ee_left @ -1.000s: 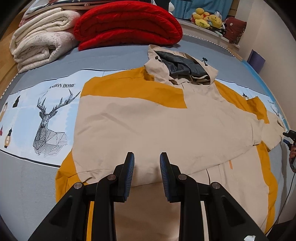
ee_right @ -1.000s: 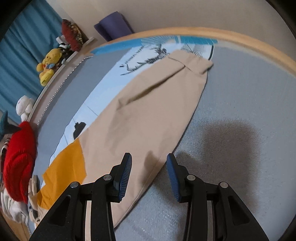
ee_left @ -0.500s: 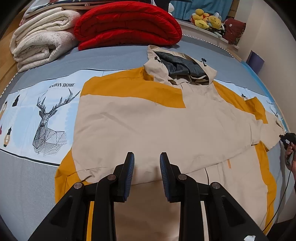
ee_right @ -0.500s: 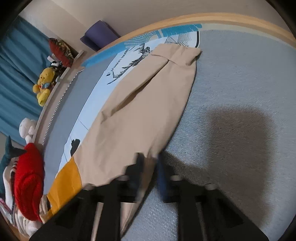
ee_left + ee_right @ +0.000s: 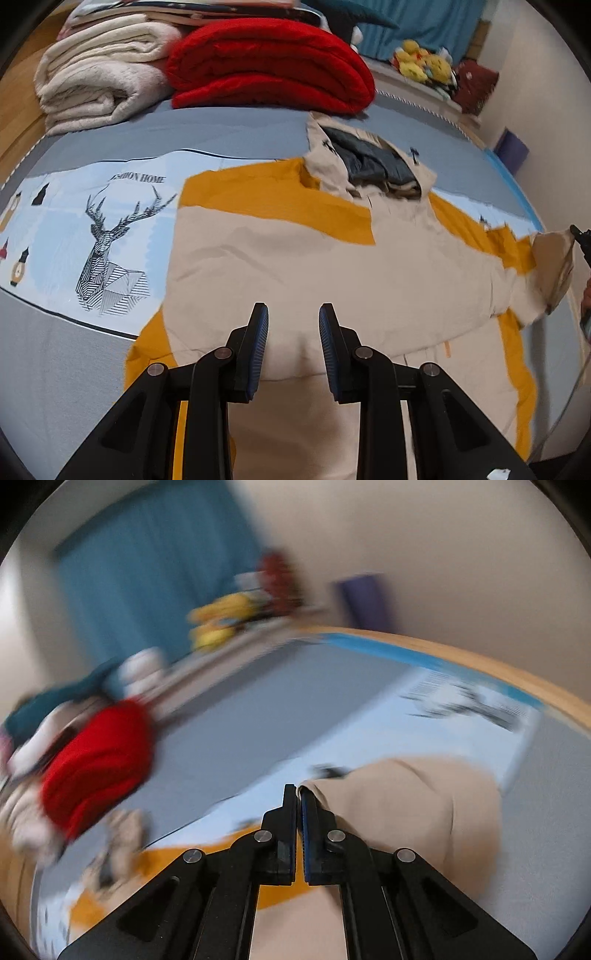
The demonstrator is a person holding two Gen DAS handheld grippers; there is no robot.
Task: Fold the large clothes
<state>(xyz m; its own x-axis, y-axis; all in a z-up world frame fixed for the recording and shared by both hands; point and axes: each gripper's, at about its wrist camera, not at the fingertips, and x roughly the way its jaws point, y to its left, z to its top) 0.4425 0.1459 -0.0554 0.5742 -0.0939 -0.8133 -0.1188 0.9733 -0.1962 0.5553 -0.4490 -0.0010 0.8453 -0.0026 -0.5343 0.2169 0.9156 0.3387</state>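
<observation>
A beige and mustard hooded jacket [image 5: 332, 266] lies spread on the bed, one sleeve folded across its body, hood [image 5: 373, 166] toward the blankets. My left gripper [image 5: 290, 328] is open and empty above the jacket's lower part. My right gripper [image 5: 299, 801] is shut on the beige sleeve [image 5: 399, 812] and holds it lifted off the bed; that view is blurred. The lifted sleeve end [image 5: 554, 266] shows at the far right of the left wrist view, beside the right gripper's tip.
Folded red blanket [image 5: 269, 70] and cream blankets [image 5: 99, 77] are stacked at the head of the bed. The bed cover carries a deer print [image 5: 110, 251]. Stuffed toys [image 5: 424, 62] sit on a ledge by the blue curtain. The bed's wooden rim [image 5: 480, 661] runs behind the sleeve.
My right gripper closed on the right sleeve and lifted it off the bed, swinging toward the jacket. The left gripper stayed open in place.
</observation>
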